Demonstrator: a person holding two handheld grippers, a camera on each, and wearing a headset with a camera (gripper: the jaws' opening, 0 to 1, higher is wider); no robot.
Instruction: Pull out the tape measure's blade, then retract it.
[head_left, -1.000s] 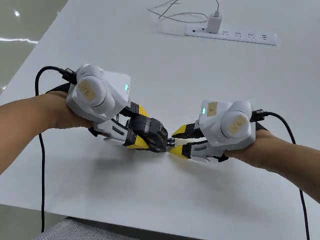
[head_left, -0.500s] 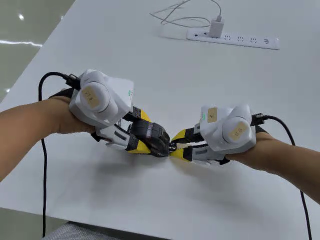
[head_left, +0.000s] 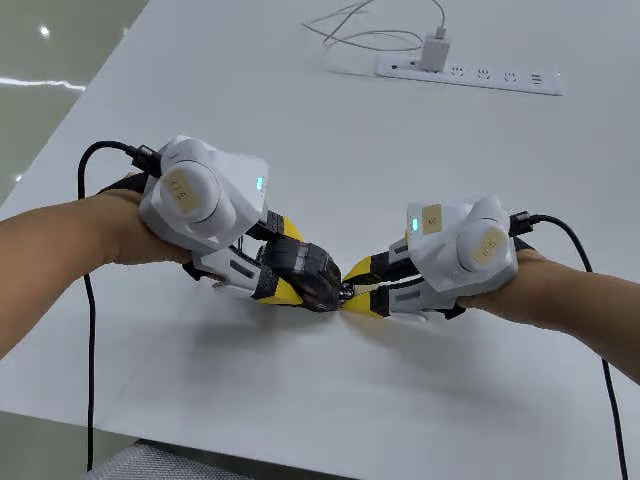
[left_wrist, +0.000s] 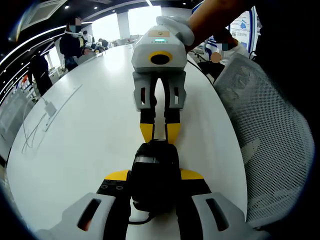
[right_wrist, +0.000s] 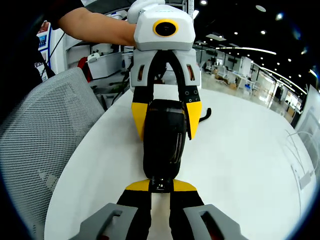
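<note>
The left tongs (head_left: 288, 262) clamp the black tape measure (head_left: 308, 272) over the surface (head_left: 330, 130), near its front edge; the right tongs (head_left: 352, 288) are nipped together at its mouth, apparently on the end hook (right_wrist: 160, 185); no blade is drawn out yet, so pull and retraction both remain; the hook is tiny, so whether it is truly gripped is hard to make out.

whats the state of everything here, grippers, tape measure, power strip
left gripper: shut on tape measure
right gripper: shut on blade hook
tape measure: clamped by its case, blade not yet drawn out
blade hook: pinched between the right gripper's jaws, right at the case
power strip: one charger plugged in
</note>
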